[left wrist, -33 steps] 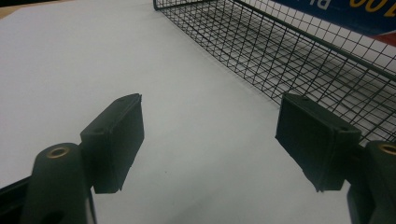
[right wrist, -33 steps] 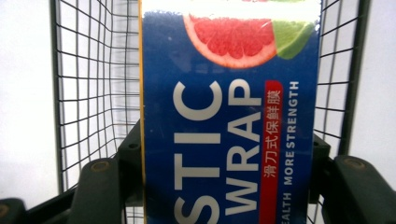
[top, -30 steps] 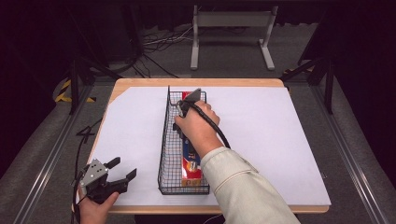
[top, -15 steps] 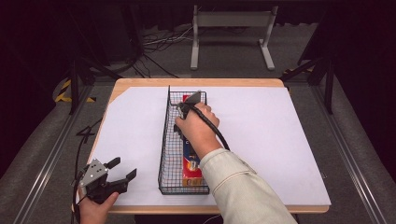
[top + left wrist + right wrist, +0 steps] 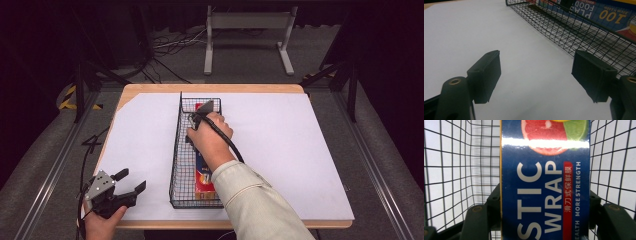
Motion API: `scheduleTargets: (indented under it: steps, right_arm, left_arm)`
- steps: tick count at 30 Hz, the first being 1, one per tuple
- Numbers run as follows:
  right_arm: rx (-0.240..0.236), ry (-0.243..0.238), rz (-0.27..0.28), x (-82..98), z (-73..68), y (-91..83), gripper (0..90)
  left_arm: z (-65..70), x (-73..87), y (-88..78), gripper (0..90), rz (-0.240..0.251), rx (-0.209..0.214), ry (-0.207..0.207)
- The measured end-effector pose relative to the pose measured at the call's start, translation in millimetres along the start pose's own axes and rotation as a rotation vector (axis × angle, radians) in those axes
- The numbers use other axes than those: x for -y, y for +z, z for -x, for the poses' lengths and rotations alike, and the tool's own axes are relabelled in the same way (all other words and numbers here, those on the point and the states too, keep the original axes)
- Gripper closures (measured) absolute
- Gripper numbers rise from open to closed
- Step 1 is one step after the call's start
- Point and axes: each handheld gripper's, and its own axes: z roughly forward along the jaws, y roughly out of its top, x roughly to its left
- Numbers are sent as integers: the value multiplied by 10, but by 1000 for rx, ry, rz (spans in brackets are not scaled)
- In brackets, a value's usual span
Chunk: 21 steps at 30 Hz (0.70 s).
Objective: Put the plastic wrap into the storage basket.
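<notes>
Right tool (image 5: 544,202) apparently clamped on plastic-wrap box (image 5: 545,182) inside narrow wire basket (image 5: 176,165) — left tool (image 5: 536,77) wide open, empty.

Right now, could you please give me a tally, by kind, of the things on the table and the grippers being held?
Wire baskets: 1
Plastic wrap boxes: 1, lying in the basket
White table sheets: 1
Grippers: 2, the left gripper and the right gripper
Total: 5
</notes>
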Motion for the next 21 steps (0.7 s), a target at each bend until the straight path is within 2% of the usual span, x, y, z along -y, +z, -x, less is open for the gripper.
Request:
scheduleTargets:
  steps: [4, 17, 21]
  right_arm:
    - [-4, 10, 5, 0, 4, 29, 389]
    - [33, -2, 11, 15, 26, 93, 376]
    - [28, 9, 5, 21, 29, 110, 376]
  left_arm:
    - [-2, 1, -2, 238, -1, 0, 0]
    - [0, 3, 0, 238, -3, 1, -2]
    - [-4, 3, -2, 238, -4, 0, 3]
